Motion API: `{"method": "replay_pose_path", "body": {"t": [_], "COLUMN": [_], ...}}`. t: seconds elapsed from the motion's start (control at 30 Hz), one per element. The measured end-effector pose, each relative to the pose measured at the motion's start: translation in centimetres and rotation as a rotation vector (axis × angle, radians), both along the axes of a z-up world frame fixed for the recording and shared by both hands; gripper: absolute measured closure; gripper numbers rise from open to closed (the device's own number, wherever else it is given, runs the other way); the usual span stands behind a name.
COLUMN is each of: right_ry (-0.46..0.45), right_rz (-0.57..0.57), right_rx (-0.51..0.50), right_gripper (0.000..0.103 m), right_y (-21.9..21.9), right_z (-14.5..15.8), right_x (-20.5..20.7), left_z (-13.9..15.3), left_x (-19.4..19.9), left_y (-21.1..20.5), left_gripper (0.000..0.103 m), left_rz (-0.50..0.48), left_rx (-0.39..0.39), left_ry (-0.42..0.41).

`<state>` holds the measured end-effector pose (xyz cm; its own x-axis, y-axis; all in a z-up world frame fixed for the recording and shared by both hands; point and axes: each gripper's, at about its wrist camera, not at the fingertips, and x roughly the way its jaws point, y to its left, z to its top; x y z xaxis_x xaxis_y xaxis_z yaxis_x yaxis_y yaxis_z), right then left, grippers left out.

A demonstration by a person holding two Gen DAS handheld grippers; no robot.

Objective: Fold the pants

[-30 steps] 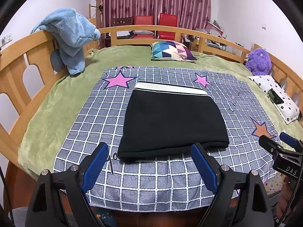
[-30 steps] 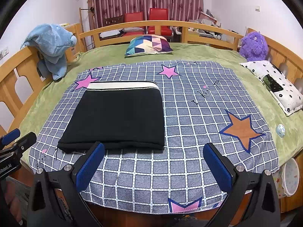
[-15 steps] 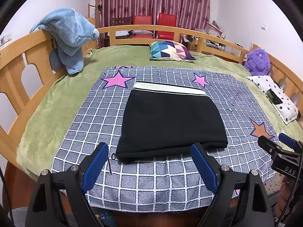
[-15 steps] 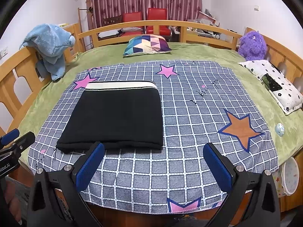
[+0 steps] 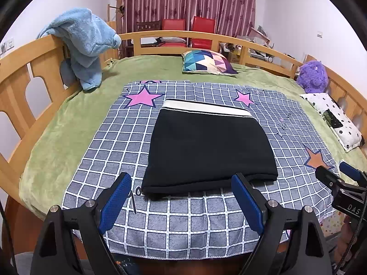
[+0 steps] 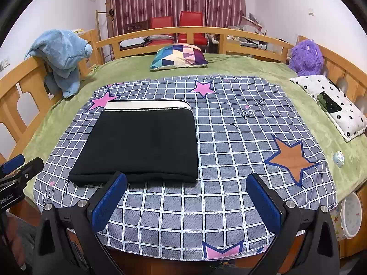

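Two grippers hang over the near edge of the bed, both with their blue-padded fingers spread wide and nothing between them. The left gripper point(image 5: 181, 193) sits low in front of the pants point(image 5: 208, 146), its fingers standing just short of the folded bundle's near edge without touching it. The right gripper point(image 6: 185, 193) is off to the side, its left finger point(image 6: 110, 202) in front of the bundle's near right part and its other finger over bare checked cloth.

The pants point(image 6: 140, 144) are black and lie folded into a flat, roughly square packet with the white waistband on the far side. They rest on a grey checked sheet point(image 5: 188, 231) printed with pink and orange stars, toward its left half as seen from the right wrist view. That sheet covers the middle of a green blanket point(image 6: 240, 65) spread over the wooden-railed bed point(image 5: 23, 68).

A blue plush towel point(image 5: 84, 43) is draped over the left rail. A multicoloured geometric pillow point(image 6: 179, 56) lies at the far end of the blanket, a purple stuffed toy point(image 6: 306, 57) sits in the far right corner, and a white dotted pillow point(image 6: 332, 105) lies along the right side. Red chairs point(image 5: 195, 31) stand behind the bed before a dark red curtain point(image 6: 174, 0).
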<state>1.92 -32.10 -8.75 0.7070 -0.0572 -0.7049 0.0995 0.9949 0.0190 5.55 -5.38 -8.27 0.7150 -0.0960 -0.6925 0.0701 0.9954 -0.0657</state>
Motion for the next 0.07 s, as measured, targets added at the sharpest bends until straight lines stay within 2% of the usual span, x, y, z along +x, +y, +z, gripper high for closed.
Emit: {"method": "replay_pose_path", "body": {"t": [0.07], "right_ry": [-0.012], "right_rz": [0.011], "right_rx": [0.002], "right_gripper": [0.001], "right_y": [-0.01], "right_z": [-0.29], "right_x": [0.27], "left_z": [-0.14], "left_x": [0.26], "left_y": [0.01], "left_gripper": [0.015], "left_rz": [-0.016], "left_rx": [-0.010], "left_ry": [0.001]}}
